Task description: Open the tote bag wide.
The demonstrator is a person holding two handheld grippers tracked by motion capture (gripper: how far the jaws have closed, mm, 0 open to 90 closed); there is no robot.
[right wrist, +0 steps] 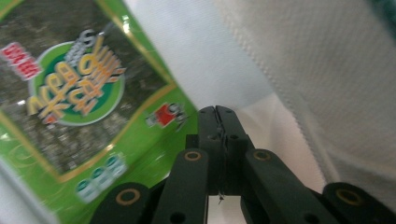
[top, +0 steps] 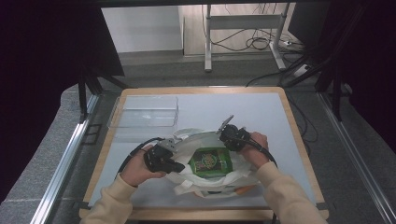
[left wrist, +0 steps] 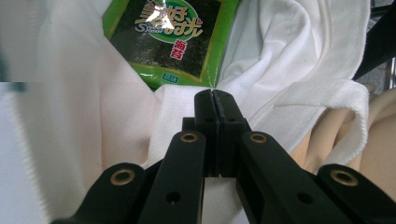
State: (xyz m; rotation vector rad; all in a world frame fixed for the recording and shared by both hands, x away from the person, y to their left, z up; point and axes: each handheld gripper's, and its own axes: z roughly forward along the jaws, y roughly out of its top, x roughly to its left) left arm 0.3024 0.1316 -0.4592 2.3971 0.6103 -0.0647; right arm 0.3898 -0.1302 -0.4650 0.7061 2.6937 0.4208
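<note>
A white cloth tote bag (top: 205,184) lies open at the table's near middle. Inside it rests a green seaweed snack packet (top: 210,161). My left gripper (top: 183,167) sits at the bag's left rim, pointing right toward the packet. In the left gripper view its jaws (left wrist: 213,93) are pressed together, tips against a fold of the white bag cloth (left wrist: 289,56), the packet (left wrist: 173,32) just beyond. My right gripper (top: 224,144) is at the bag's far right rim. In the right gripper view it (right wrist: 215,109) is shut, tips over the cloth (right wrist: 327,70) beside the packet (right wrist: 79,107).
A clear plastic tray (top: 144,111) stands at the table's back left. The grey mat (top: 261,112) has a wooden border. Beyond the far edge are desk legs and floor cables (top: 252,44). A person's sleeved forearms come in from the bottom.
</note>
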